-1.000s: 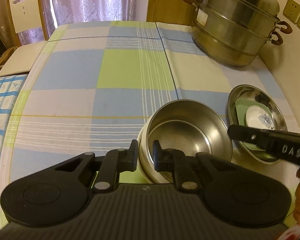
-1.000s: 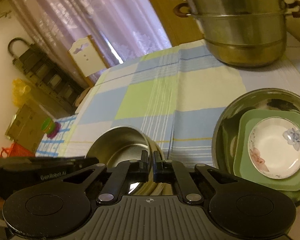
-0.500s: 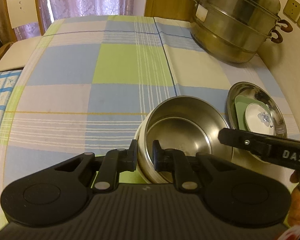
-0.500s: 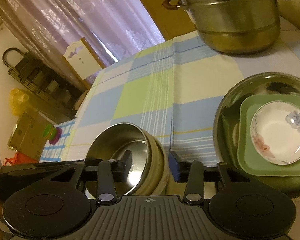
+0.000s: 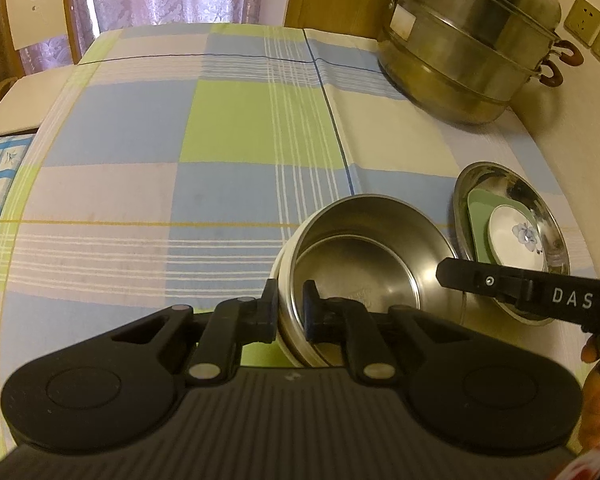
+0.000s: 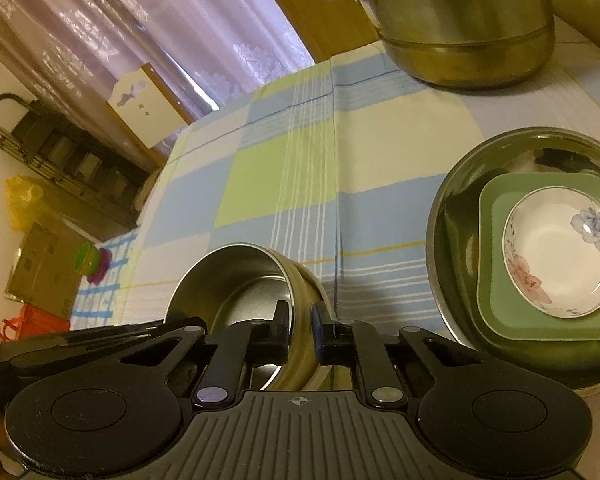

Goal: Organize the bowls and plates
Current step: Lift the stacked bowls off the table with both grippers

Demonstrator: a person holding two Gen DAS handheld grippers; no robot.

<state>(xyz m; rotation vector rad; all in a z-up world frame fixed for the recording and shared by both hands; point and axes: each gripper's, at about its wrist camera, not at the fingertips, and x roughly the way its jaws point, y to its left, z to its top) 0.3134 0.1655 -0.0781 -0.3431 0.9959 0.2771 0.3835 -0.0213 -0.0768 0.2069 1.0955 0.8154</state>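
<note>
Right gripper [image 6: 301,326], spread wide half a second ago, is now closing onto the right rim of the steel bowl [image 5: 366,256]. Left gripper [image 5: 290,312] pinches the opposite rim. Bowl sits tilted near the bench's front edge, beside the steel dish [image 6: 452,216] stack. Two-handed lift looks likely.

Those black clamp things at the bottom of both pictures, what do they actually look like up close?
Each is matte black plastic: a ribbed base plate, two rounded lobes with circular discs, and angled link arms with silver rivets leading to two blocky fingers. The left gripper and the right gripper look alike. Seen side-on, the right one carries white letters "DAS". No cables or sleeves show.
</note>
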